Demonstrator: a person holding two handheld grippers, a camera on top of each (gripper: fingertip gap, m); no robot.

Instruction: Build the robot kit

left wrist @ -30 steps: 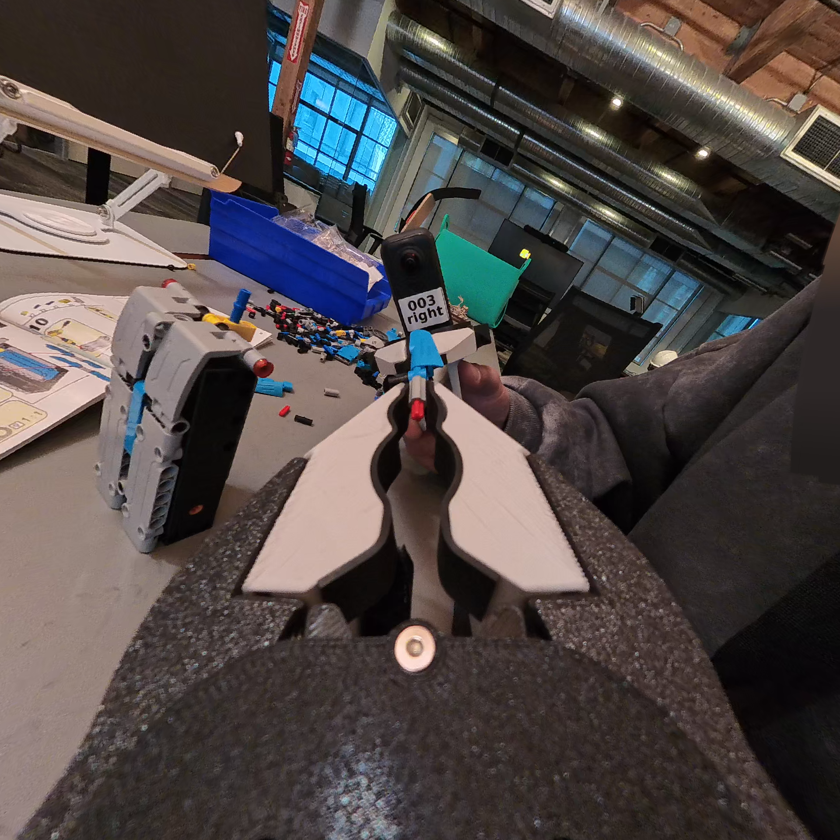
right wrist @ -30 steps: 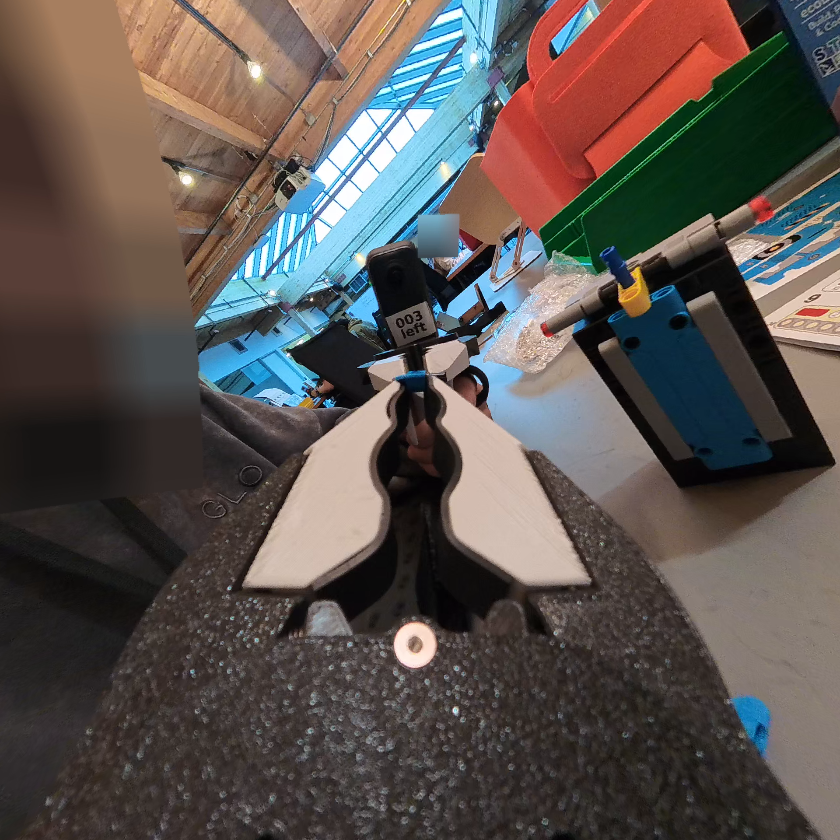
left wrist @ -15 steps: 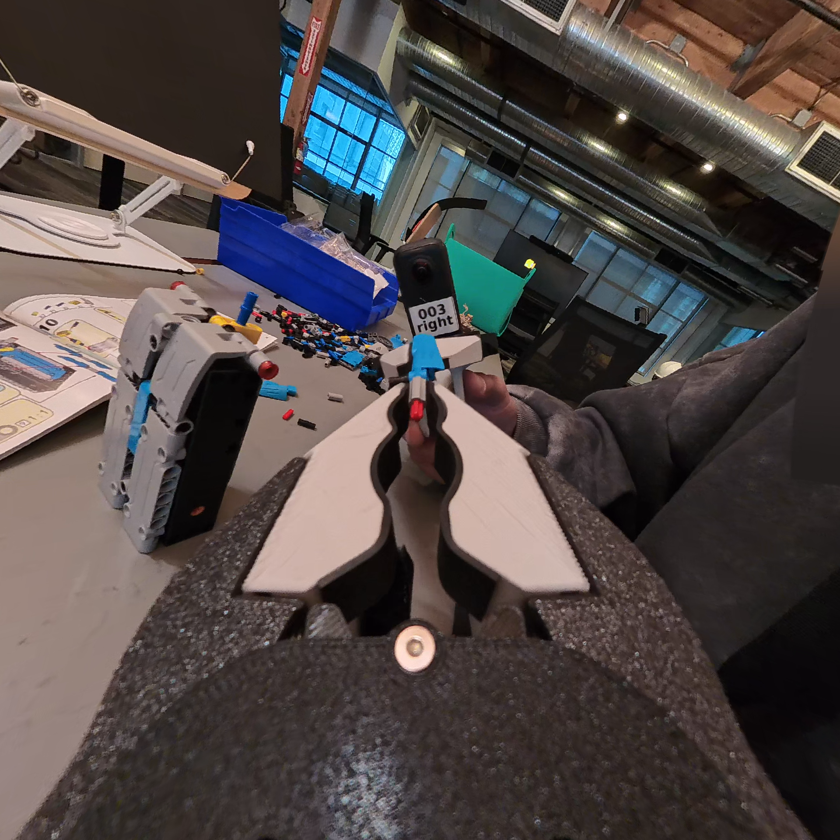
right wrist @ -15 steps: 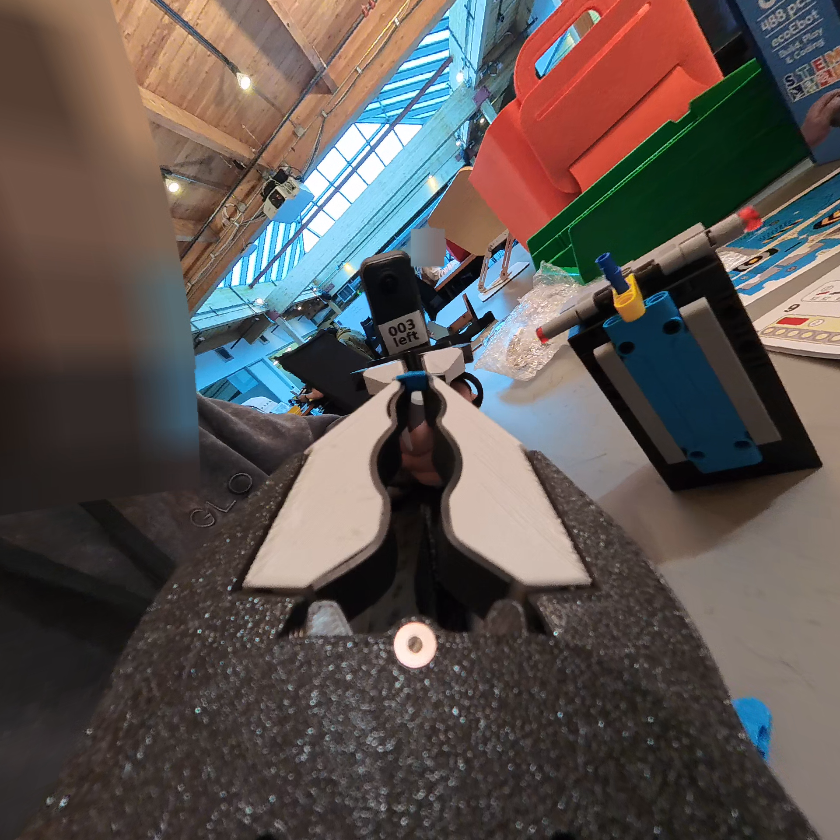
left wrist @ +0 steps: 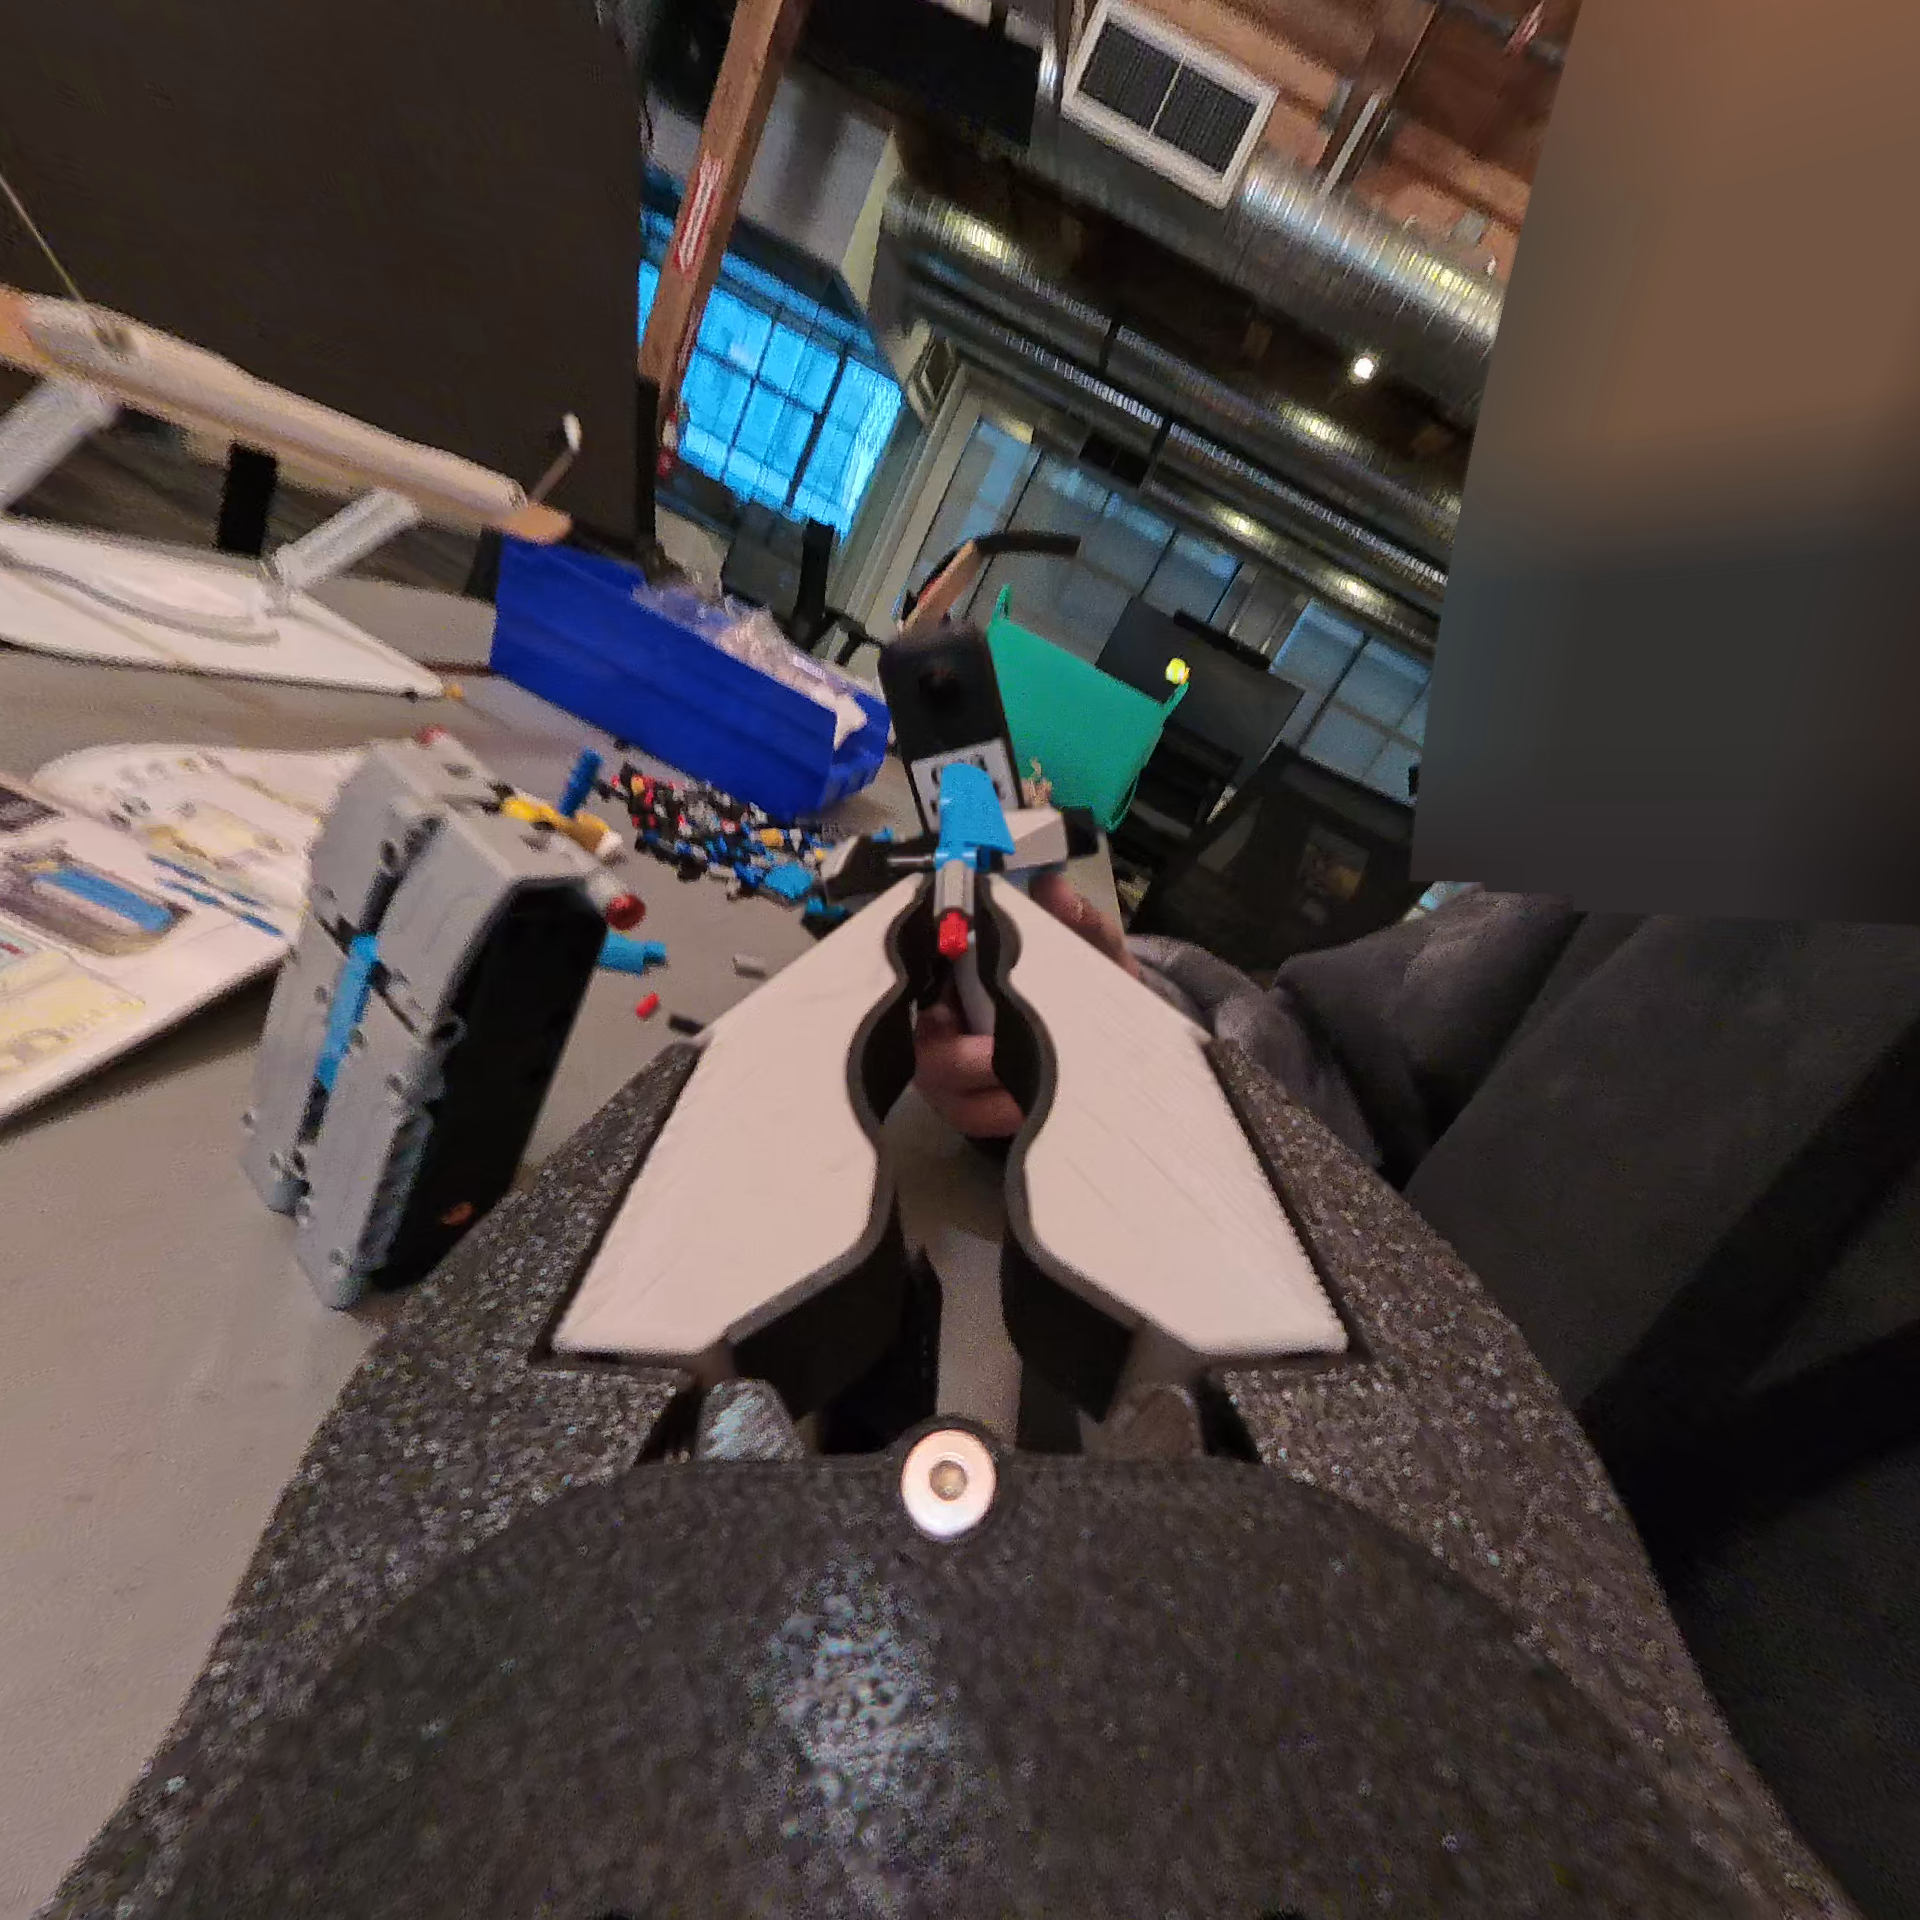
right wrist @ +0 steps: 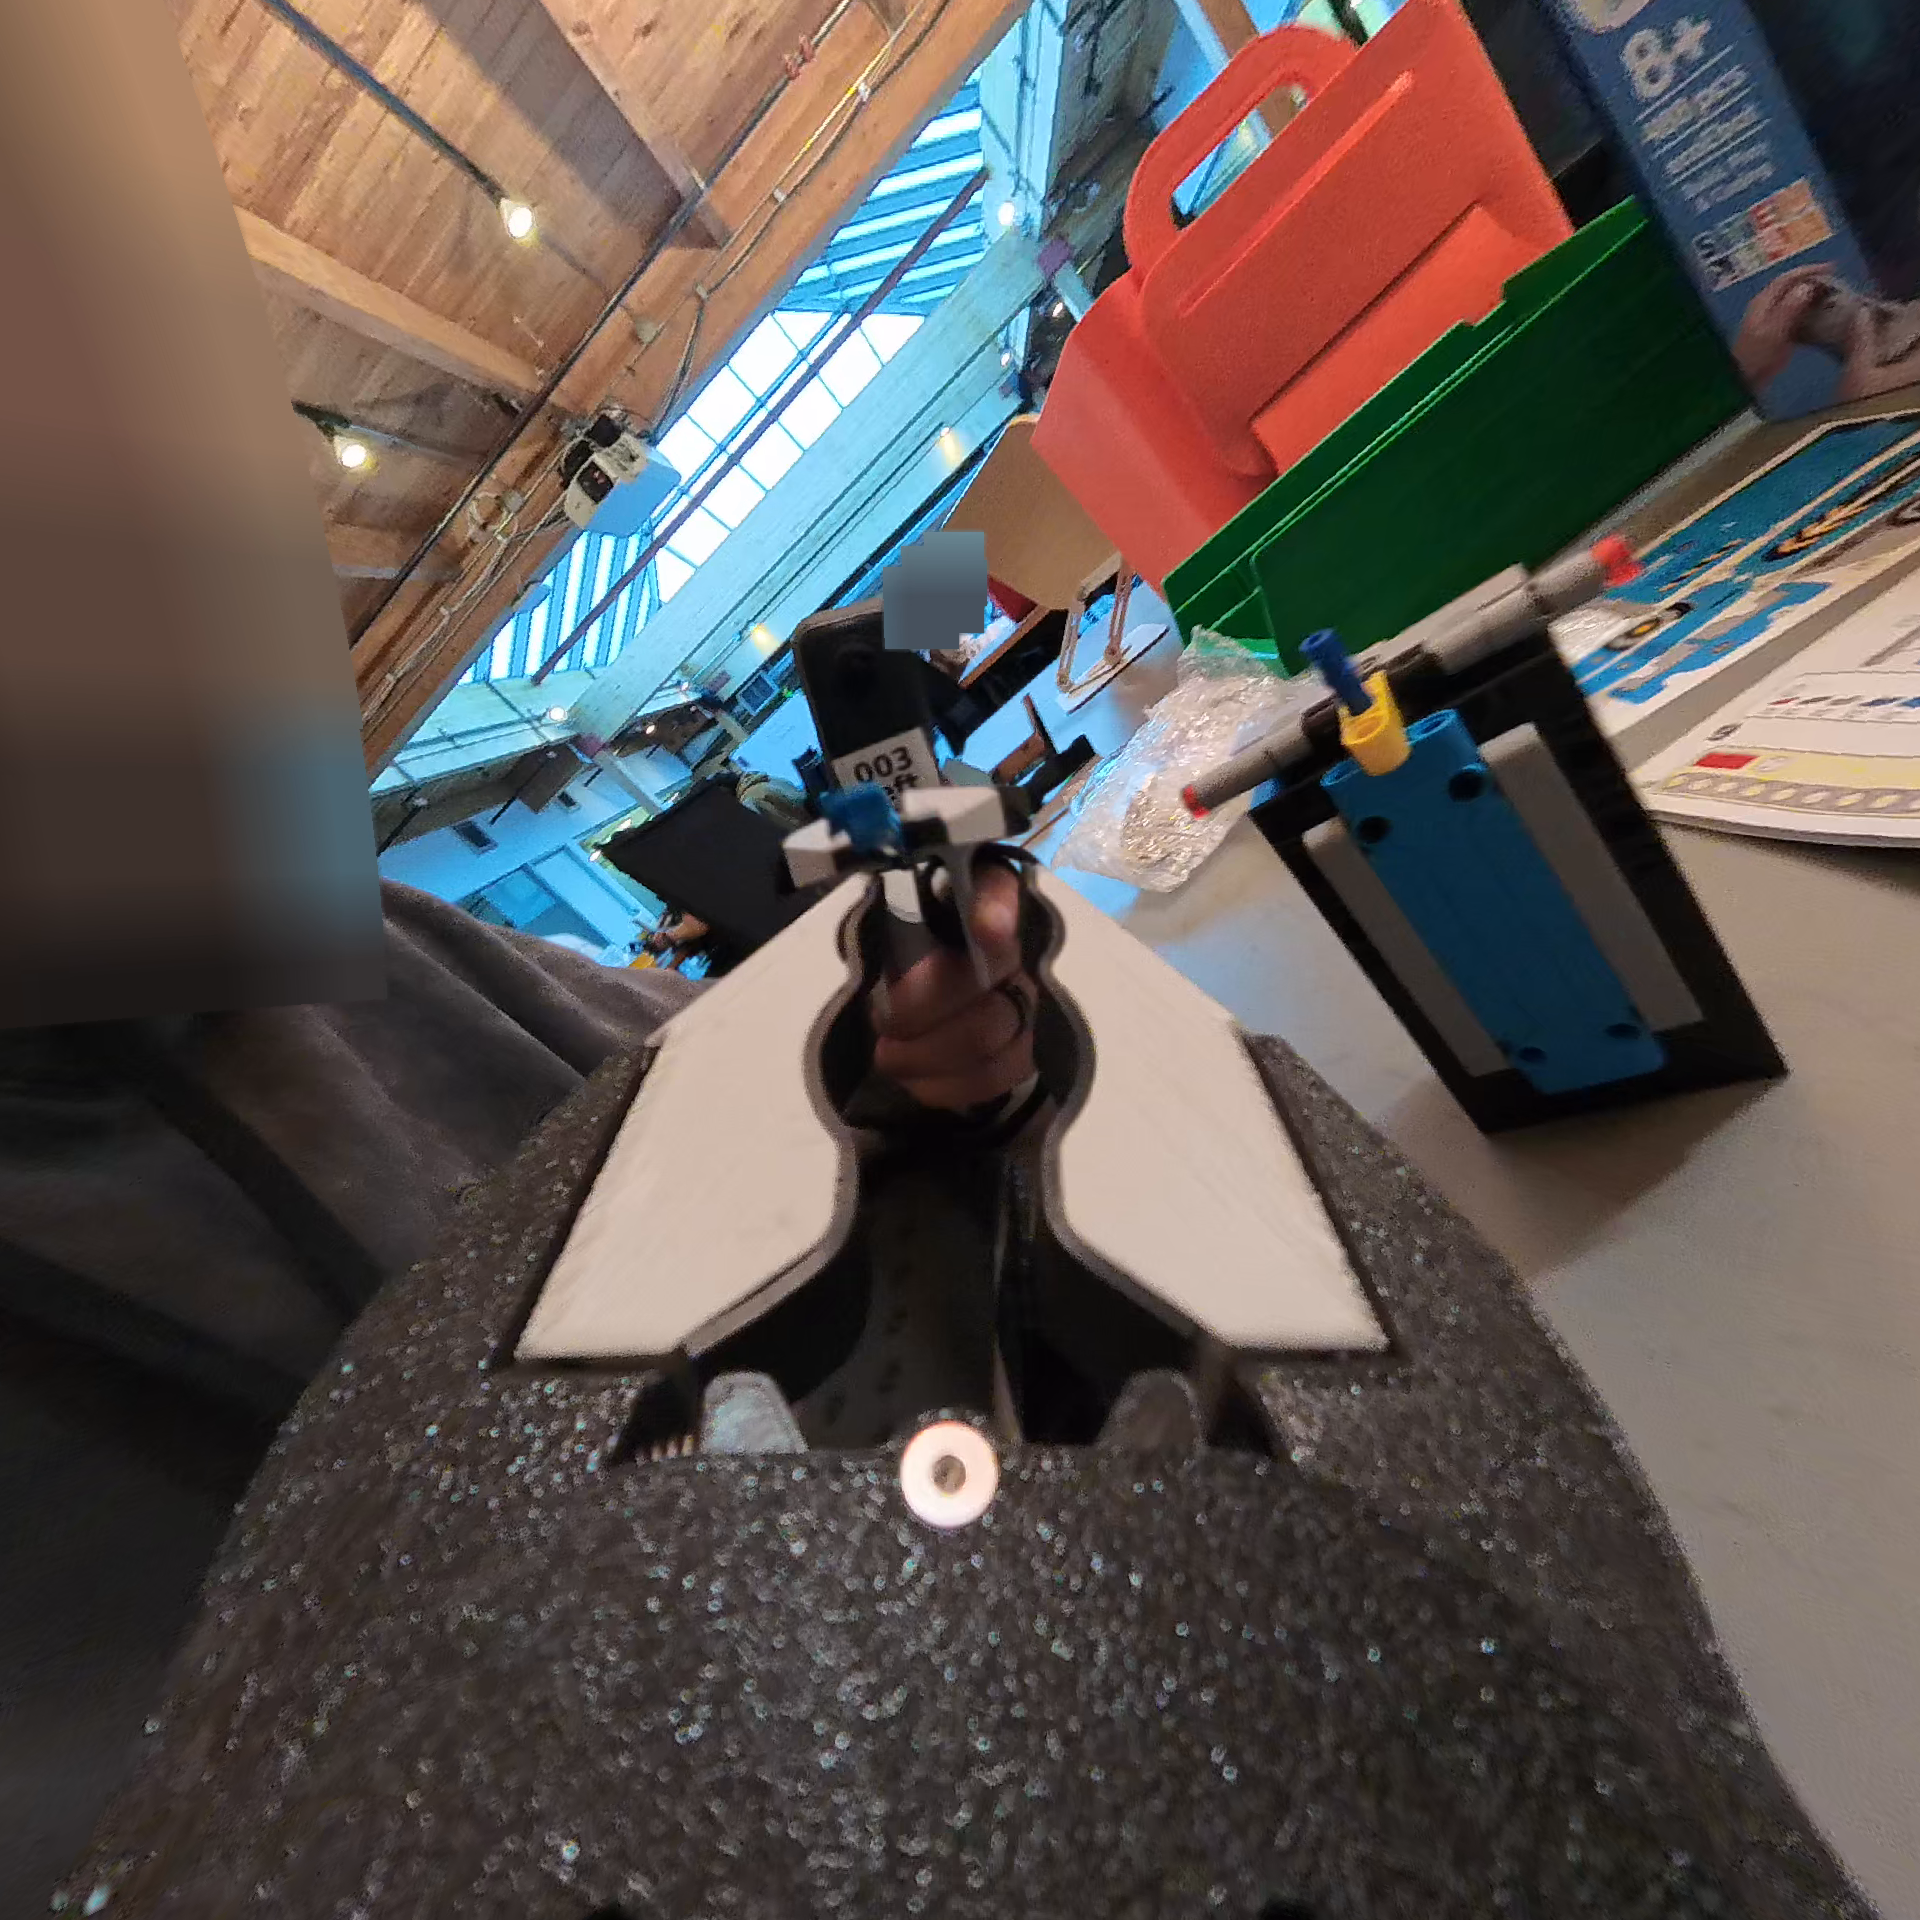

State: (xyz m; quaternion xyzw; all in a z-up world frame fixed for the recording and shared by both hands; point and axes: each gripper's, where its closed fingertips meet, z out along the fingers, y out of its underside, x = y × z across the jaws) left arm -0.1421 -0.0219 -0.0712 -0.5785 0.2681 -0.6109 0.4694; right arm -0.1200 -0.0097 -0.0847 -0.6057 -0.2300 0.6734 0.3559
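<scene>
Grey table (left wrist: 125, 1351); left gripper (left wrist: 951, 904) pinching red-tipped grey pin (left wrist: 954, 914).

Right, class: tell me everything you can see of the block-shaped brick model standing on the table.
The brick model stands upright on the grey table, touched by neither gripper. It looks like plastic: a black block with grey side panels in the left wrist view, and a blue studded plate between grey strips in the right wrist view. A grey axle with red tips crosses its top, carrying a yellow connector and a blue pin.
</scene>
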